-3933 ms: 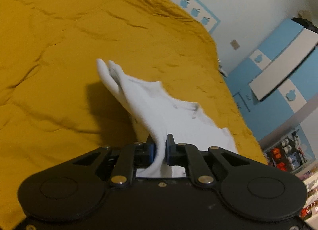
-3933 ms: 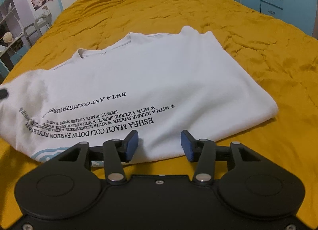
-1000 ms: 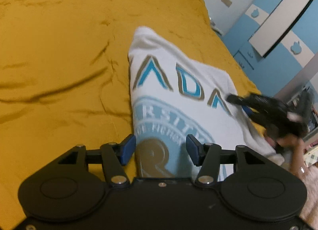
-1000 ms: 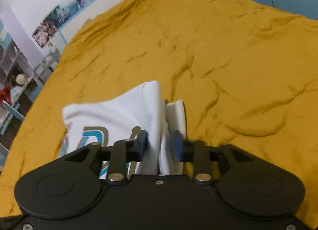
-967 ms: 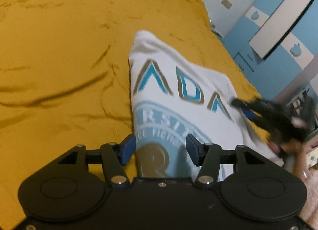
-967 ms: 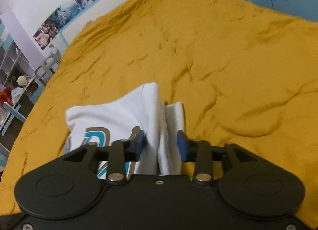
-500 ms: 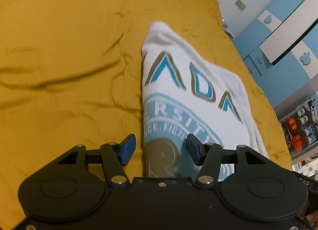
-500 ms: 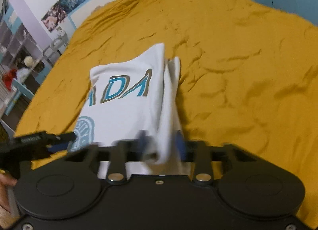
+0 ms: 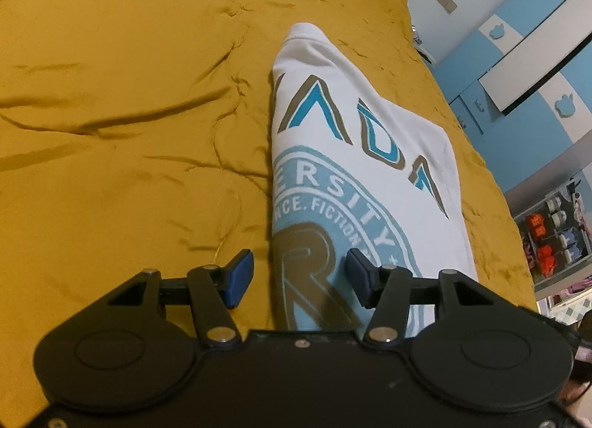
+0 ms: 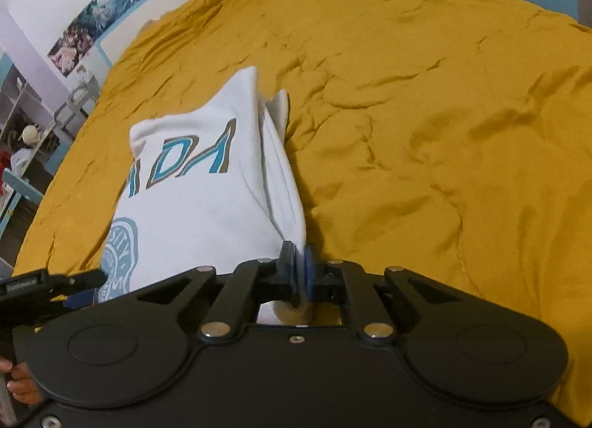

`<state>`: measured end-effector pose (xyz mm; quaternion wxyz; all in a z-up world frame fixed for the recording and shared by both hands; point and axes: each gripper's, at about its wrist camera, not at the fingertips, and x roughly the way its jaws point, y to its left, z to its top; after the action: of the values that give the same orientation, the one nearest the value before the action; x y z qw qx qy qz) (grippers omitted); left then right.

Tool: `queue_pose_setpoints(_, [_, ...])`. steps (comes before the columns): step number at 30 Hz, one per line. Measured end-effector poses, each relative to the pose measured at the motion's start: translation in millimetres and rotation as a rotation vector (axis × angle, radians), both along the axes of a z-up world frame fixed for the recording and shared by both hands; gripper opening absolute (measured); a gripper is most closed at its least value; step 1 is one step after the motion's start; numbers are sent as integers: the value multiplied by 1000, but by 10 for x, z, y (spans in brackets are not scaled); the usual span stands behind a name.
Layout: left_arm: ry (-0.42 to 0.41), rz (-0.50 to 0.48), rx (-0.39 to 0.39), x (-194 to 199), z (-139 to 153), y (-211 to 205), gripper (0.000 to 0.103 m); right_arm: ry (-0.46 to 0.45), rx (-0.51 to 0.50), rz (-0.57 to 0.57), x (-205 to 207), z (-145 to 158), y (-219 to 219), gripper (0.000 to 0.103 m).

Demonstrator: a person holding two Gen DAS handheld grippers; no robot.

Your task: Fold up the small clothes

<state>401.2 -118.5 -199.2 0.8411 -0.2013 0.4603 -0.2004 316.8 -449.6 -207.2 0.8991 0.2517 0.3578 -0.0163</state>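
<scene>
A mustard-yellow bedspread fills both views, with a blue-and-white wardrobe off to one side. A folded white T-shirt with blue-and-brown lettering and a round crest lies flat on the bedspread. The right gripper is clenched on the T-shirt's near edge, its jaws just closed, while the left gripper stands released, jaws apart astride the crest corner, pads not pressing the cloth.

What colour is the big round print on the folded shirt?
Light blue, on the white shirt; clearest in the left wrist view.
</scene>
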Motion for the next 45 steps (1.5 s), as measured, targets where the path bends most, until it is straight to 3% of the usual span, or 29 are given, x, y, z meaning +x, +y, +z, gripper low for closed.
queue_pose_setpoints(2, [-19, -15, 5, -91, 87, 22, 56, -16, 23, -7, -43, 49, -27, 12])
queue_pose_setpoints(4, [-35, -38, 4, -233, 168, 36, 56, -35, 34, -14, -101, 128, -54, 28])
queue_pose_setpoints(7, [-84, -102, 57, -480, 254, 6, 56, -57, 16, 11, -210, 234, -16, 43])
queue_pose_setpoints(11, [-148, -183, 168, -719, 242, -137, 54, -50, 10, 51, -302, 215, 70, 43])
queue_pose_setpoints(13, [-170, -202, 201, -763, 214, -187, 44, -42, 11, 54, -286, 182, 109, 43])
queue_pose_setpoints(17, [-147, -211, 205, -735, 117, -172, 27, -33, 17, 42, -284, 133, 145, 42])
queue_pose_setpoints(22, [-132, -192, 196, -658, 22, -125, 25, -30, 12, 35, -272, 134, 159, 42])
queue_pose_setpoints(24, [-123, -197, 159, -634, -8, -110, 8, -27, 14, 37, -259, 127, 163, 42])
queue_pose_setpoints(26, [-118, -188, 134, -622, -18, -104, 6, -23, 14, 38, -247, 116, 175, 34])
queue_pose_setpoints(28, [-125, -173, 115, -631, -8, -93, 5, -20, -4, 33, -238, 113, 191, 16])
queue_pose_setpoints(31, [-146, -136, 84, -671, 78, -16, 4, -27, 1, 34, -258, 148, 180, 10])
queue_pose_setpoints(35, [-146, -114, 58, -692, 149, 99, 4, -70, 11, 44, -365, 313, 196, 8])
queue_pose_setpoints(42, [-70, -136, 78, -640, -105, 60, 5, 34, 19, 46, -259, -77, 149, 8])
queue_pose_setpoints(44, [-73, -152, 73, -637, -50, 68, 5, 19, 19, 61, -290, -40, 142, 13])
queue_pose_setpoints(45, [-79, -159, 65, -643, 6, 88, 7, 14, 22, 74, -302, -2, 131, 21])
